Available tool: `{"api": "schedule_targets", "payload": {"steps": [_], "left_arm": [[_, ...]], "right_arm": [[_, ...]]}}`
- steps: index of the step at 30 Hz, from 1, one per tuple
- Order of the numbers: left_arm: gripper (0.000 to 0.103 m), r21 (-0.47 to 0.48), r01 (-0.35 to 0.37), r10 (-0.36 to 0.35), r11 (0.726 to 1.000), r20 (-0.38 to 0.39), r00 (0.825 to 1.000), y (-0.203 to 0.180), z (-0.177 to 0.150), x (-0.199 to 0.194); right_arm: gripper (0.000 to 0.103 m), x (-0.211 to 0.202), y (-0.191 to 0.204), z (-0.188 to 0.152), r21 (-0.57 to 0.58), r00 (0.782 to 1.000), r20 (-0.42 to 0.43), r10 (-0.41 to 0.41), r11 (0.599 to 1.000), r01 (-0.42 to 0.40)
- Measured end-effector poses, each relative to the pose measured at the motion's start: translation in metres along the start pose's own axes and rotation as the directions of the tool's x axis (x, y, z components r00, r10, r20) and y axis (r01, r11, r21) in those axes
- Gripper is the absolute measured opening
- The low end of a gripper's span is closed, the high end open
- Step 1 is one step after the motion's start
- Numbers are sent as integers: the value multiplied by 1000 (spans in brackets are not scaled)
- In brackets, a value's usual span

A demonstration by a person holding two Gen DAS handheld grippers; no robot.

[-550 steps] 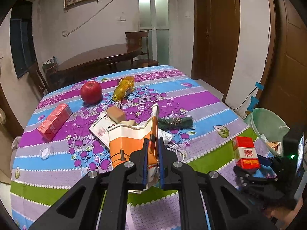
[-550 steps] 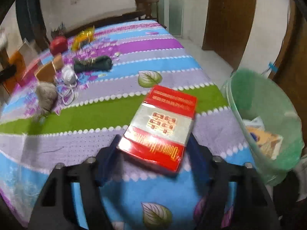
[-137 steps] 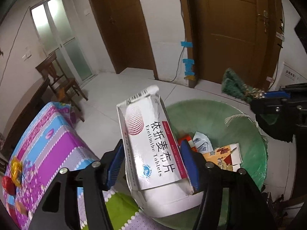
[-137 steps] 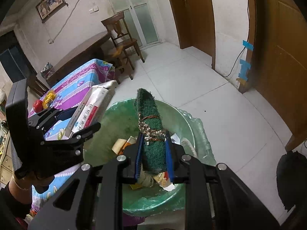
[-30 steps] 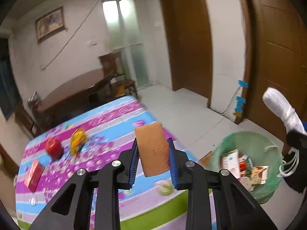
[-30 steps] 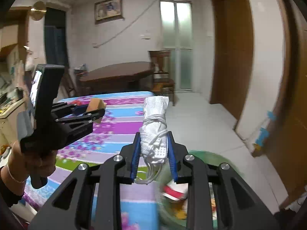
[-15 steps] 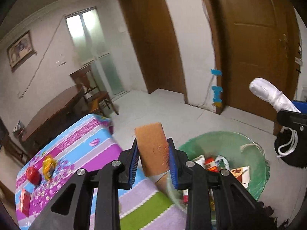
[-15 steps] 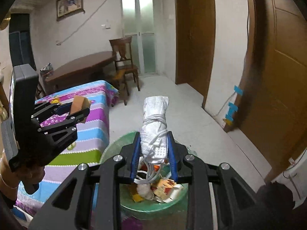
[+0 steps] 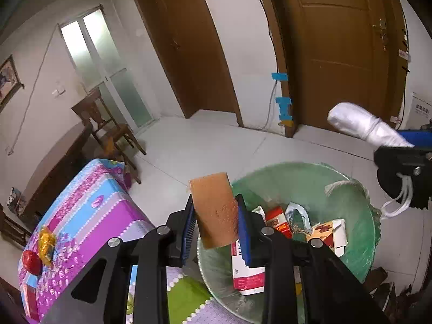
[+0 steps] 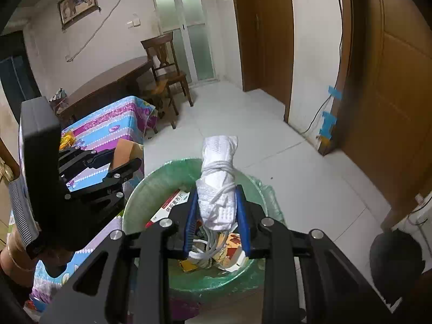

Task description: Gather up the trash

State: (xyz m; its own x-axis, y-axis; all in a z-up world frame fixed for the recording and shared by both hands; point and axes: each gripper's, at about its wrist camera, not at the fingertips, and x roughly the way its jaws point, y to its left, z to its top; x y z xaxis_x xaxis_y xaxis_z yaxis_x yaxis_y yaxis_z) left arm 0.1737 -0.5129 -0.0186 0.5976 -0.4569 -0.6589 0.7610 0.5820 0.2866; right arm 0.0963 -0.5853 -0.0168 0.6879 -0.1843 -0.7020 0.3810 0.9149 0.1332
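Observation:
My left gripper (image 9: 216, 213) is shut on a brown sponge block (image 9: 214, 210) and holds it over the near rim of the green trash basin (image 9: 359, 243). In the right wrist view that same left gripper (image 10: 122, 159) sits left of the basin (image 10: 137, 197), gripping the sponge block (image 10: 122, 149). My right gripper (image 10: 216, 213) is shut on a white cloth roll tied with cord (image 10: 217, 186), held above the basin; the cord's loose loops dangle below. In the left wrist view the roll (image 9: 364, 127) sticks out at the right edge. Boxes and wrappers (image 9: 280, 224) lie in the basin.
A table with a striped floral cloth (image 9: 89, 205) stands left of the basin, with a red apple (image 9: 31, 262) and a yellow wrapper (image 9: 46, 243) on it. Brown doors (image 9: 337, 54), a wooden chair (image 10: 164, 64) and a dark table (image 10: 108, 86) stand around the white tiled floor. A hand (image 10: 16, 256) holds the left gripper.
Both grippers have swung from the table toward the basin and tipped downward. The sponge block and the cloth roll now hang over the basin, each still gripped.

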Motion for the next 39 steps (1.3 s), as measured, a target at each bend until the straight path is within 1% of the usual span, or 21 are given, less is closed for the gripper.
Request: {"api": "schedule_targets", "payload": {"steps": [1,2,3,4,5,8,11,18,19,20,21,23,24,27,28,29,31,33,34,37,39], "left_arm": [[31,4,14,-14,1000,-9,1000,-1,-1,6],[34,3,13,-13,1000,-19,1000,-1,-3,13],[43,0,6,-6,1000,-26,1000,-1,-6,17],[48,-1,3,-3,1000,-37,999,0,-8,22],[51,-2,5,-5,1000,-40,999,2,-11,24],[51,-13,11,-11,1000,-52,999,6,-18,31],[51,-25,15,-17,1000,-49,999,11,-22,31],[52,-52,48,-49,998,-23,999,18,-30,15],[56,-57,54,-55,997,-13,998,17,-31,10],[72,-66,63,-63,996,8,998,18,-33,2],[84,-75,68,-64,995,48,997,18,-36,-10],[91,-88,75,-62,993,141,988,22,-44,-34],[98,-91,81,-63,993,187,980,24,-50,-48],[98,-102,119,-88,988,266,960,28,-65,-81],[98,-101,134,-100,986,283,954,29,-70,-90],[98,-99,156,-119,983,305,945,29,-78,-103],[98,-84,187,-152,979,319,935,27,-89,-120],[98,-51,227,-200,973,314,928,23,-103,-135],[98,-49,228,-201,973,321,926,22,-110,-143],[98,-39,233,-205,972,353,913,14,-131,-164],[98,-22,246,-221,969,360,906,9,-142,-176]], "right_arm": [[27,6,0,-1,8,1000,-9,4,1000,-4],[35,11,-2,-1,11,1000,-18,8,1000,-8],[52,17,-3,-3,17,999,-32,10,1000,-9],[59,23,-6,-4,30,999,-36,-15,999,16],[61,25,-8,-6,40,999,-29,-29,999,30],[61,23,-12,-9,61,1000,-24,-17,998,18],[61,17,-12,-10,48,1000,-13,-28,998,29],[61,2,-11,-17,54,999,27,-42,998,41],[62,-6,-9,-21,57,996,59,-62,997,58],[71,-14,-7,-24,58,993,90,-79,996,74],[86,-29,-4,-31,62,984,142,-110,993,102],[98,-53,3,-44,74,957,240,-162,986,148],[98,-68,6,-52,84,934,302,-192,981,175],[98,-105,18,-80,148,855,421,-302,953,264],[98,-113,19,-88,166,840,445,-310,951,263],[98,-121,21,-96,175,833,463,-303,953,249],[98,-138,25,-111,189,812,499,-303,953,239],[98,-151,29,-123,222,790,509,-341,939,263],[98,-157,31,-129,240,783,508,-360,932,273],[98,-170,38,-146,255,771,527,-357,932,257],[98,-176,42,-155,257,762,534,-367,929,268]]}}
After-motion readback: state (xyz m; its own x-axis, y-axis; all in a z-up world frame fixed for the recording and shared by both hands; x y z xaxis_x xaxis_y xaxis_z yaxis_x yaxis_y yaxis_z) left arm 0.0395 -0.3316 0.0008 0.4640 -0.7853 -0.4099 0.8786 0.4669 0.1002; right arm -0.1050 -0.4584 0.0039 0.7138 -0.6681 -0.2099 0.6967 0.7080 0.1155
